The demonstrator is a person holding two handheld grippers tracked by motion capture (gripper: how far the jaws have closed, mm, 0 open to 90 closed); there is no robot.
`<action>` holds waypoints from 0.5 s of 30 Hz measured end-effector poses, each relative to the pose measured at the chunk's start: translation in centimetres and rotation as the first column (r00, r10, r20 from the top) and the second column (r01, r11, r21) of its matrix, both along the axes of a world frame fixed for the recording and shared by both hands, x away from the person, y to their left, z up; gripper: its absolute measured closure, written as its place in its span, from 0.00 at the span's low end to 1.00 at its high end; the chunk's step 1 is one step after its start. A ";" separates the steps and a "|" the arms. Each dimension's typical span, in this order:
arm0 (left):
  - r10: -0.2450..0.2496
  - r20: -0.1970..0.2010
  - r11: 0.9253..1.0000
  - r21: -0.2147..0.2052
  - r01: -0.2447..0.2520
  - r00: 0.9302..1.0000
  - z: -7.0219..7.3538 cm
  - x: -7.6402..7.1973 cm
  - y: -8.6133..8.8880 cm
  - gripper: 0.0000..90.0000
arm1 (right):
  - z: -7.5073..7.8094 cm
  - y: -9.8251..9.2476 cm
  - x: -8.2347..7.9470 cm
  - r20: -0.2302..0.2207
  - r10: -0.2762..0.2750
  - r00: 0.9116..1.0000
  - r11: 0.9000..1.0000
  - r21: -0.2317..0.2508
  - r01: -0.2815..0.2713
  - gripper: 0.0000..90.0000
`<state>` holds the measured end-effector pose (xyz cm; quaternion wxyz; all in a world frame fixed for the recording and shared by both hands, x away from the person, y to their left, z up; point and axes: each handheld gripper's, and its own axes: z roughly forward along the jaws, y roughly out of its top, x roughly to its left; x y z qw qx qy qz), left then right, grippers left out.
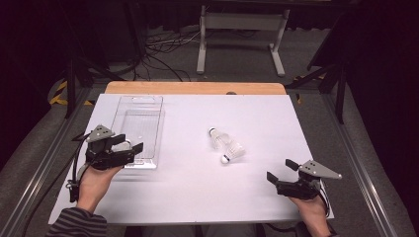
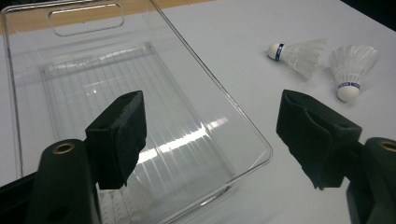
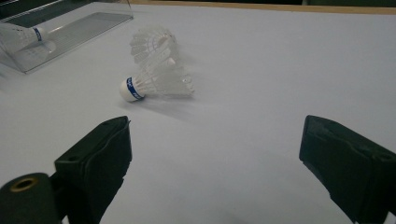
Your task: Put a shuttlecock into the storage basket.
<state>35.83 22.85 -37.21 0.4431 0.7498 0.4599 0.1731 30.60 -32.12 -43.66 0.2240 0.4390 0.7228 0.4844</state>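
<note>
— On the surface (image 1: 197, 187), where are the shuttlecocks (image 1: 227, 145)?
— Mid-surface, touching, right of the clear tray (image 1: 138, 131).
— And the fingers?
— Left gripper (image 1: 131, 145) spread wide over the tray's near end, holding nothing. Right gripper (image 1: 280, 170) wide too, empty, near right.

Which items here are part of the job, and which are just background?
In play:
- two white shuttlecocks, one and the other, lying on the table
- clear plastic tray, empty
- left gripper, open at the tray's near end
- right gripper, open, nothing between its fingers

Just there:
- white table cover
- white metal stand and cables on the floor beyond
</note>
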 end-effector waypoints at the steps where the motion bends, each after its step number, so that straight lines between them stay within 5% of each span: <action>1: 0.003 0.002 1.000 -0.004 -0.003 1.000 0.0 -0.2 0.0 0.28 | 0.0 0.0 0.0 0.001 0.000 1.000 1.000 0.000 0.000 0.11; 15: 0.001 0.010 1.000 -0.014 0.000 1.000 -0.5 -1.3 0.5 0.28 | 0.0 0.0 0.0 0.004 -0.003 1.000 1.000 0.001 0.003 0.11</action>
